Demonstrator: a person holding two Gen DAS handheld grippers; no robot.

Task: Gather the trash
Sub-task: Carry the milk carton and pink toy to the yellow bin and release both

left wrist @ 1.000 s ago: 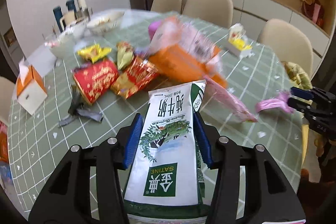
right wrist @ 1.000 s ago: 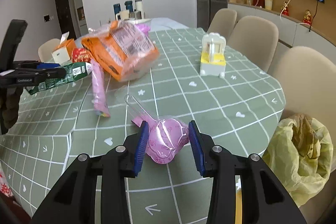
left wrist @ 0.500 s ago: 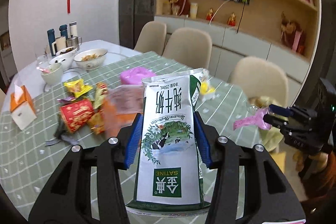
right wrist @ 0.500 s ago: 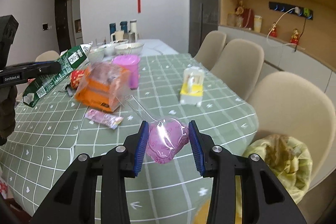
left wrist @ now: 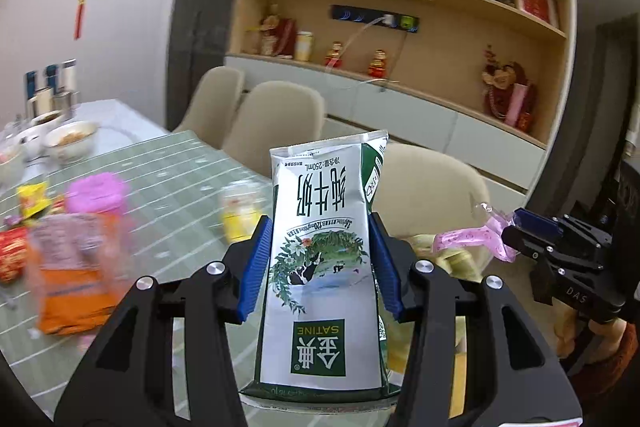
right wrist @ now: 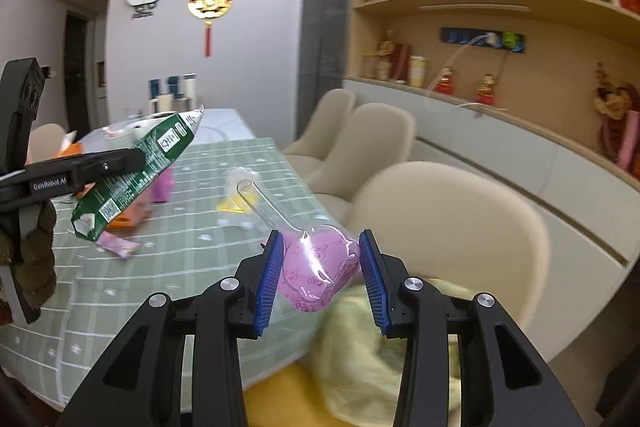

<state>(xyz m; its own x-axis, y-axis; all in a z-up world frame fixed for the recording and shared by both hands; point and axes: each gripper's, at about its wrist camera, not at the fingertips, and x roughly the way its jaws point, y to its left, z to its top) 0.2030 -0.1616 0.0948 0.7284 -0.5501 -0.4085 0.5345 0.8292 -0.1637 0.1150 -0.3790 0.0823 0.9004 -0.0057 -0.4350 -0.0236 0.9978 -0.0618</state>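
My left gripper [left wrist: 320,267] is shut on a flattened green and white milk carton [left wrist: 324,259], held up in the air past the table's edge; the same carton [right wrist: 140,167] shows at the left of the right wrist view. My right gripper [right wrist: 322,279] is shut on a pink plastic wrapper [right wrist: 316,275] with a clear twisted tail, seen from the side as the pink wrapper [left wrist: 472,237] in the left wrist view. Below the right gripper lies a pale yellow trash bag [right wrist: 372,355], blurred by motion.
The green checked table [right wrist: 192,247] carries an orange snack bag [left wrist: 76,287], a pink cup [left wrist: 98,193], a yellow and white box [left wrist: 240,215], red packets [left wrist: 10,255] and bowls [left wrist: 70,143]. Beige chairs [right wrist: 440,227] stand along its far side before a shelf wall.
Both grippers have lifted off the table and swung right, carrying the carton and the pink wrapper. The table has slid left and the yellow bag has come under the right gripper.
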